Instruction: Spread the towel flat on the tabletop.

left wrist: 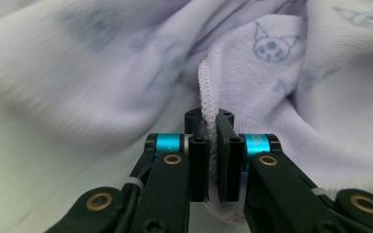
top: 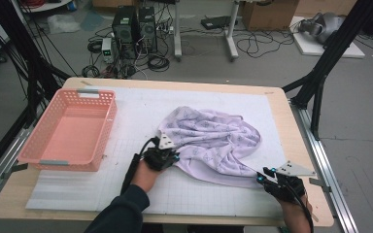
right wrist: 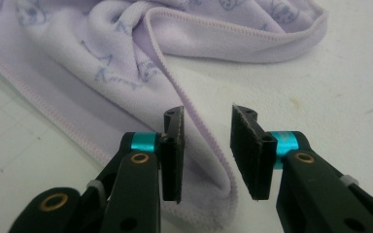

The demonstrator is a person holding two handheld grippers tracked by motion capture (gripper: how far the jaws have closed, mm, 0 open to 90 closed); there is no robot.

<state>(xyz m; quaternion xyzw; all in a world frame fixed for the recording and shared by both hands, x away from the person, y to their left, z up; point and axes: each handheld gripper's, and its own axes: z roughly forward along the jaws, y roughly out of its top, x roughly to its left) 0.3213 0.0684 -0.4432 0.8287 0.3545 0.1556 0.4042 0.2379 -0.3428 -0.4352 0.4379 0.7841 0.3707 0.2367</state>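
Now left tongs [left wrist: 212,145] pinch the towel's [left wrist: 281,73] hem

The high view looks forward and down from above the table's [top: 277,104] near edge, far off. Each gripper view sits close behind its own jaws, aimed along them. All three share the towel [top: 218,143] [left wrist: 320,97] [right wrist: 102,58], at 12 o'clock in both gripper views.
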